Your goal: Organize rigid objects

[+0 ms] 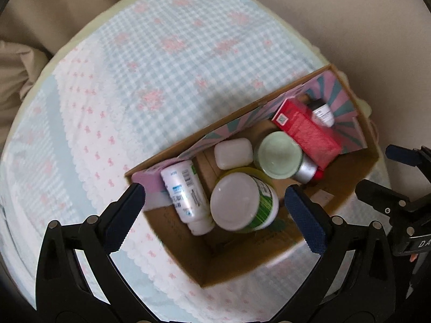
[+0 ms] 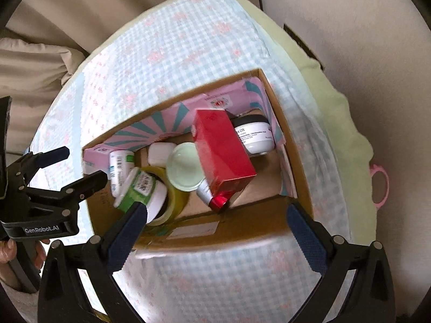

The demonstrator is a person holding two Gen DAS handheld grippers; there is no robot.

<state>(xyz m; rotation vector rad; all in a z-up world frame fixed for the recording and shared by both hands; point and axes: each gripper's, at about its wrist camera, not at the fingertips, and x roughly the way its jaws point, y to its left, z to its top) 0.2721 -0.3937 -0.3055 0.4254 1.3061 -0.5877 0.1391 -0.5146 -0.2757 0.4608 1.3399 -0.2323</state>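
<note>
Looking straight down through both pairs of tongs, we see an open cardboard box [image 1: 347, 177] resting on a round surface [image 1: 167, 53] spread with a blue-checked cloth carrying pink motifs; our left tongs [image 1: 215, 204] stand spread wide with nothing between the pads, hovering above the near end of the box; our right tongs [image 2: 218, 223] are likewise released and empty, poised over the box's near wall, and in the right wrist view the left tongs appear beside them at the left edge, held by a hand [image 2: 8, 250]; inside the box, a white bottle [image 1: 186, 196] with a barcode label lies against the pink-lined wall, just beside a green-labelled tub [image 1: 242, 199] with a white lid; a small white case [image 1: 233, 153] sits behind the tub, next to a pale green round lid [image 1: 278, 154]; a red carton [image 1: 307, 132] leans tilted across the far half, and under its lower end pokes a silver tube with a red cap [image 2: 215, 196]; a white jar with a dark lid [image 2: 254, 134] lies in the far corner, touching the carton
</note>
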